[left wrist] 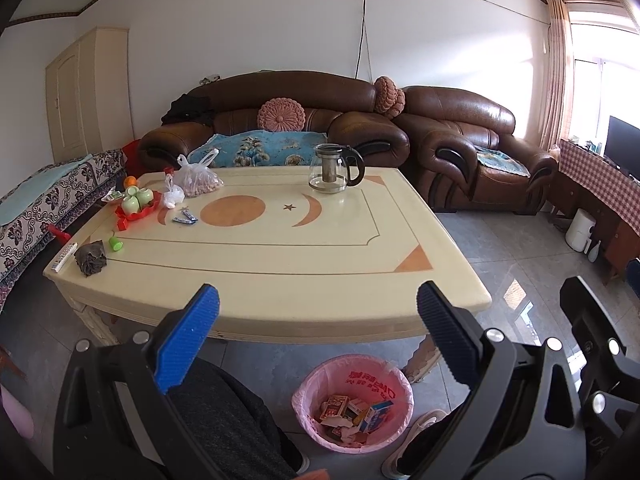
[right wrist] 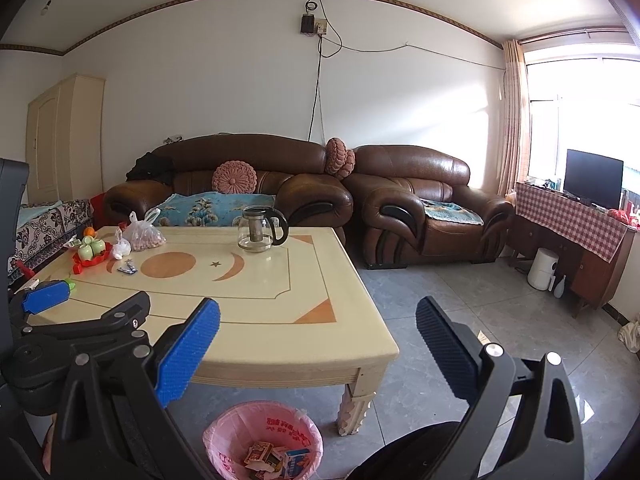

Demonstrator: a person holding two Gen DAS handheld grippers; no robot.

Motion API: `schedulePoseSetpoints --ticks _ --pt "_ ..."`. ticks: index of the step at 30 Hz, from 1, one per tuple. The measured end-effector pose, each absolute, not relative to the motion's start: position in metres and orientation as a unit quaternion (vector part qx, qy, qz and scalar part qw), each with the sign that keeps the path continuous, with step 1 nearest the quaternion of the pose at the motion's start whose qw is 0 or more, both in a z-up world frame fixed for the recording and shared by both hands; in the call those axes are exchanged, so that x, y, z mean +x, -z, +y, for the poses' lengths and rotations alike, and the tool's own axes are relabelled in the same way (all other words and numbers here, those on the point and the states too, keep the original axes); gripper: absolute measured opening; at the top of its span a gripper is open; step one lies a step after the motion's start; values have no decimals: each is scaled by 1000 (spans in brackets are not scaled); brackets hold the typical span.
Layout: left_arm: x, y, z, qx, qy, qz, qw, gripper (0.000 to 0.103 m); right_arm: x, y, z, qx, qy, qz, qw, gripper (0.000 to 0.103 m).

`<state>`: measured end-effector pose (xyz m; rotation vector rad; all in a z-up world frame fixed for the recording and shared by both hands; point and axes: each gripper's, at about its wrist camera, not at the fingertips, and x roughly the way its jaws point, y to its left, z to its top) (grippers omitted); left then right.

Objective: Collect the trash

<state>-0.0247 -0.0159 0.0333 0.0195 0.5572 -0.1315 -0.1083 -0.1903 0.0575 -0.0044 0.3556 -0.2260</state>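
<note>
Grippers hang wide-spread and empty over a person's lap at the near edge of a cream table [left wrist: 280,268], neither set of fingers pinching anything. Between the person's knees, on the floor just under that near edge, a pink-lined bin [left wrist: 352,402] already carries several small cartons.

What looks like the remaining trash lies toward the table's far left corner: blue-and-white wrappers [left wrist: 185,217] just right of a red tray [left wrist: 138,210] of green cups, and a dark crumpled wad [left wrist: 91,258] at the near left corner, beside a small green cap [left wrist: 115,244] and a remote. Knotted plastic bags [left wrist: 196,178] and a glass teapot [left wrist: 334,170] at the far edge appear to be keepers rather than litter, though that is a judgement.

Both wrappers and wad sit left of and beyond the left gripper [left wrist: 318,308], well apart from it; the wrappers' long sides run roughly parallel to the near edge. In the right wrist view the right gripper [right wrist: 318,322] hangs farther toward the table's right side, so the left hand is plainly the nearer one for either piece.
</note>
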Motion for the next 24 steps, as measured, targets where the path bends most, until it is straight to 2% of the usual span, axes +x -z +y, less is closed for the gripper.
schedulePoseSetpoints --ticks 24 --pt "-30 -36 -24 5 60 270 961 97 -111 -61 -193 -6 113 172 979 96"
